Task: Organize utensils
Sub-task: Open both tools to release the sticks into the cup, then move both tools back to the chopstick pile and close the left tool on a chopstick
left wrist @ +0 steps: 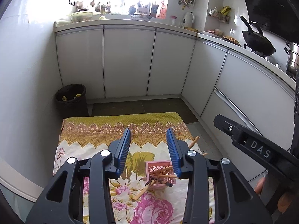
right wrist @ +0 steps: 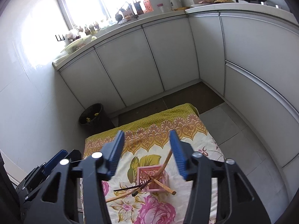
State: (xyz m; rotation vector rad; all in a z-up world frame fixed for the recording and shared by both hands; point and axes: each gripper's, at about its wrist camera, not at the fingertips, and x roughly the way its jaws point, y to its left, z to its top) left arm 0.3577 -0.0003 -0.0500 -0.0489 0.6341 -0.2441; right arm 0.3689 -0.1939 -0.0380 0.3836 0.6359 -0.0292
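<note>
A pink lattice basket (left wrist: pixel 158 169) (right wrist: pixel 147 173) stands on a floral cloth (left wrist: pixel 119 136) (right wrist: pixel 155 128) over a low table. Several wooden chopsticks (left wrist: pixel 162 170) (right wrist: pixel 164 165) lie across and out of it; one chopstick (left wrist: pixel 139 195) leans out onto the cloth, others (left wrist: pixel 193 141) stick out behind my right finger. My left gripper (left wrist: pixel 148 130) is open and empty, held above the basket. My right gripper (right wrist: pixel 146 133) is open and empty, also above the basket. Its black body (left wrist: pixel 259 149) shows at the right of the left wrist view.
A dark waste bin (left wrist: pixel 71 98) (right wrist: pixel 91 113) stands on the floor beyond the table's far left corner. White cabinets (left wrist: pixel 129 61) (right wrist: pixel 149 59) run along the back and right. A wok (left wrist: pixel 258 41) and a steel pot (left wrist: pixel 293 56) sit on the stove.
</note>
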